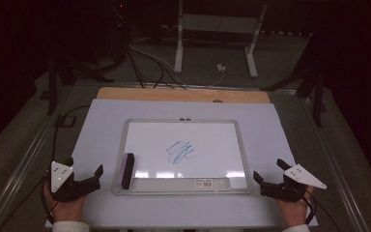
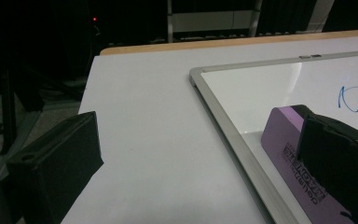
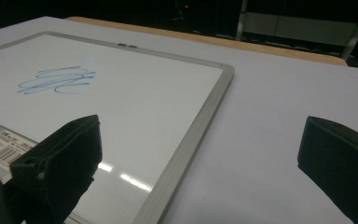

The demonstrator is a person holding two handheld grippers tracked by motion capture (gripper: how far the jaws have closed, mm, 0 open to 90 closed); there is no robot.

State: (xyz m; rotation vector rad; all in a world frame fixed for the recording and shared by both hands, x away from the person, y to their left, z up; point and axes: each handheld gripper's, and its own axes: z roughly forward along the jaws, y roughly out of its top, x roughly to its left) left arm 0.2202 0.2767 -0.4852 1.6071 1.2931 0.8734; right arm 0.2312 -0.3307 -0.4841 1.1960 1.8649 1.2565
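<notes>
Resting spread at the lower corners of the high view, the left tool and right tool flank a silver-framed rectangular whiteboard.
A purple-and-black block eraser lies at the board's lower left; blue scribble marks its centre on the white tabletop.

Dark print runs along the purple eraser side, upside down and too blurred to spell out; a white barcode label sits on the whiteboard bottom strip, digits unreadable; the blue scribble spells nothing legible.
</notes>
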